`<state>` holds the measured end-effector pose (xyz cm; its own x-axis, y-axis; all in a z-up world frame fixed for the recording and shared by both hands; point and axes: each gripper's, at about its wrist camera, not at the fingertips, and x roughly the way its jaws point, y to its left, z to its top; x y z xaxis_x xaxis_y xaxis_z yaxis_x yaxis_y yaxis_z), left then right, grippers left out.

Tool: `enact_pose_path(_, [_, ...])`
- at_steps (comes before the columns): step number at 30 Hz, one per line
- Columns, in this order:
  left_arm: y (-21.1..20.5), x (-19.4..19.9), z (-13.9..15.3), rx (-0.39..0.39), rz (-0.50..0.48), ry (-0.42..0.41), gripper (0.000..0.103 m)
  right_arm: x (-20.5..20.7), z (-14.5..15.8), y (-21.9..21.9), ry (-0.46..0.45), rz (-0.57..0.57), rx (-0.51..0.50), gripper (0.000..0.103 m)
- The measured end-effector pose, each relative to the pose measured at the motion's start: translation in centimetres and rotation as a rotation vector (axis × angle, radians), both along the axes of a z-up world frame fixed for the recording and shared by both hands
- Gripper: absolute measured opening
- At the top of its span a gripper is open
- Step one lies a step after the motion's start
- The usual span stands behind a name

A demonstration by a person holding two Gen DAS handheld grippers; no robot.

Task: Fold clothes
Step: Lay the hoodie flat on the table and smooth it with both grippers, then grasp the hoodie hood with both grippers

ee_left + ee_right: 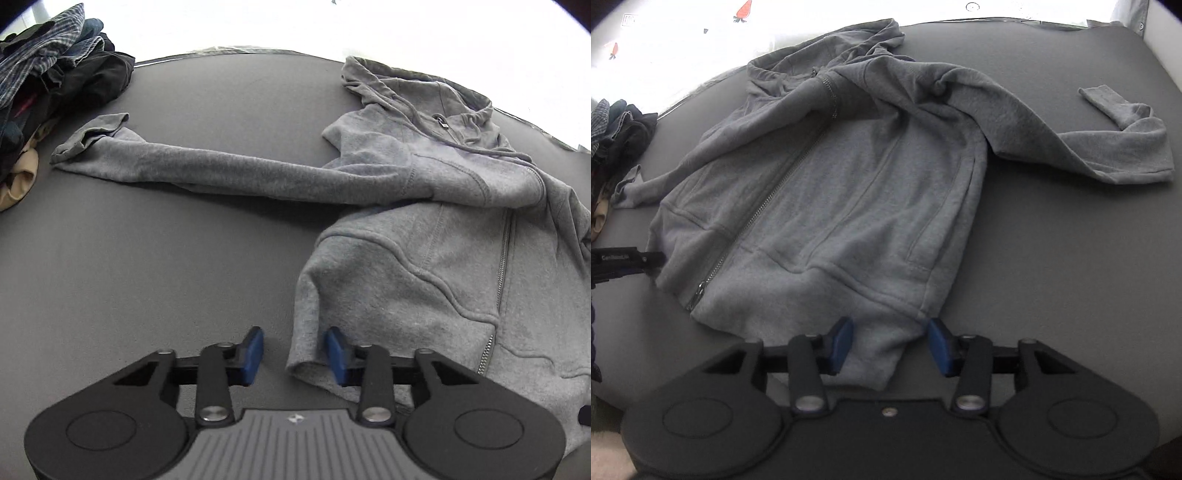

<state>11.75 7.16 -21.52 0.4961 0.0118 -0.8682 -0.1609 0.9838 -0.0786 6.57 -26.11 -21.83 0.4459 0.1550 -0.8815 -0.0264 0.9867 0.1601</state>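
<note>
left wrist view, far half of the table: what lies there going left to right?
Heap of dark and plaid clothes → cuff of the grey hoodie's outstretched sleeve → grey zip-up hoodie's hood.

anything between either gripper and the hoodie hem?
Nothing visible. The left gripper sits open at the bottom left corner of the grey hoodie, hem edge between its fingers. The right gripper is open around the bottom right corner of the hem. The clothes pile lies far off at the table's left edge.
</note>
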Motion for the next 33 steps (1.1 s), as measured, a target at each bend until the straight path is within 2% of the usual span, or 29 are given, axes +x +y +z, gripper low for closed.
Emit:
enact_pose_path(1, [0.1,-0.1,0.2,-0.009,0.008,-0.004,0.008,0.1,0.0,-0.1,-0.004,-0.022,0.013,0.022])
enact_pose_path(3, [0.4,-0.6,0.9,-0.032,0.026,-0.016,0.004,0.1,0.5,-0.9,-0.01,-0.067,0.064,0.006])
enact_pose_path(6, [1.8,-2.7,3.8,-0.101,0.061,-0.07,0.004,-0.6,2.5,-2.6,-0.03,-0.122,0.145,0.005])
enact_pose_path(10, [4.0,-7.0,8.8,-0.222,0.088,-0.117,0.002,-3.6,7.2,-4.8,-0.094,-0.148,0.208,0.004])
enact_pose_path(13, [3.6,-11.1,10.5,-0.223,0.045,-0.066,0.002,-6.4,9.3,-5.7,-0.103,-0.149,0.188,0.004])
enact_pose_path(14, [3.5,-12.5,11.0,-0.222,0.029,-0.047,0.002,-7.1,9.2,-5.7,-0.092,-0.144,0.149,0.004])
enact_pose_path(16, [3.3,-14.1,9.6,-0.232,0.029,0.05,0.002,-8.1,8.0,-5.9,-0.046,-0.148,0.084,0.004])
enact_pose_path(19, [4.1,-14.7,5.7,-0.256,0.108,0.25,0.001,-8.3,5.4,-6.1,0.047,-0.178,0.051,0.004])
enact_pose_path(20, [4.6,-14.8,5.3,-0.273,0.136,0.255,0.001,-8.2,5.0,-5.9,0.067,-0.181,0.04,0.004])
enact_pose_path(21, [5.1,-15.0,5.5,-0.29,0.155,0.223,0.002,-8.2,4.9,-5.6,0.065,-0.18,0.017,0.005])
enact_pose_path(23, [5.5,-14.8,6.4,-0.262,0.158,0.173,0.004,-8.2,5.7,-4.9,0.013,-0.152,-0.03,0.012])
enact_pose_path(25, [4.7,-14.3,7.4,-0.141,0.128,0.126,0.009,-7.8,6.7,-4.6,-0.048,-0.139,-0.064,0.028])
enact_pose_path(28, [2.5,-12.9,8.4,0.035,0.047,0.06,0.018,-6.4,7.6,-4.5,-0.124,-0.124,-0.091,0.033])
enact_pose_path(33, [-0.1,-9.4,9.2,0.128,-0.046,-0.039,0.039,-2.8,9.0,-3.2,-0.238,-0.079,-0.18,0.044])
